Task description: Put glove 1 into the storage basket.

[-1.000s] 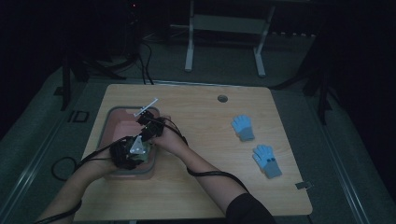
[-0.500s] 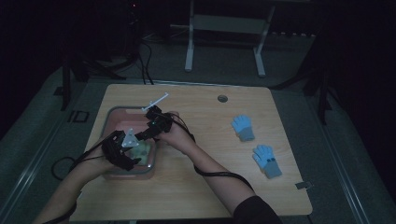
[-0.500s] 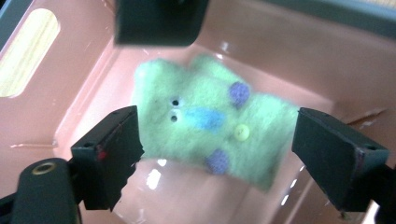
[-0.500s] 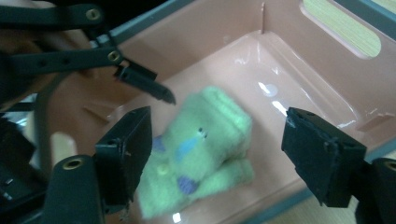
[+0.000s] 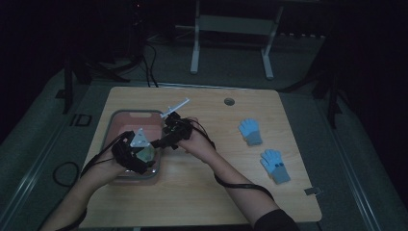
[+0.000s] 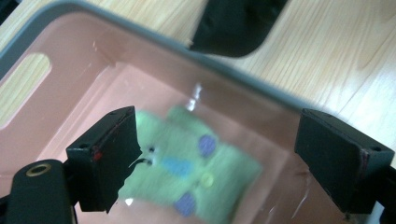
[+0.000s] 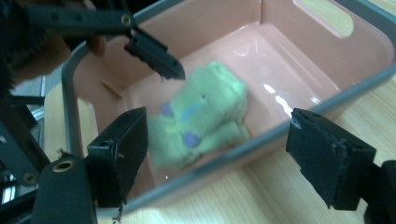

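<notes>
step: drop-off done, by the look of it. The green knitted glove with blue-purple dots lies loose on the floor of the pink plastic bin with grey rim, at the left of the wooden desk.
left tool: jaws just opened wide; glove lies beneath them, pads not touching it.
right tool: jaws just been opening, wide apart, over the bin's near rim; nothing gripped.
rest: two light-blue knitted gloves lie at right of desk, well apart from bin.
next: prob. reach right for a blue glove w/ open jaws, clear the bin wall first.
</notes>
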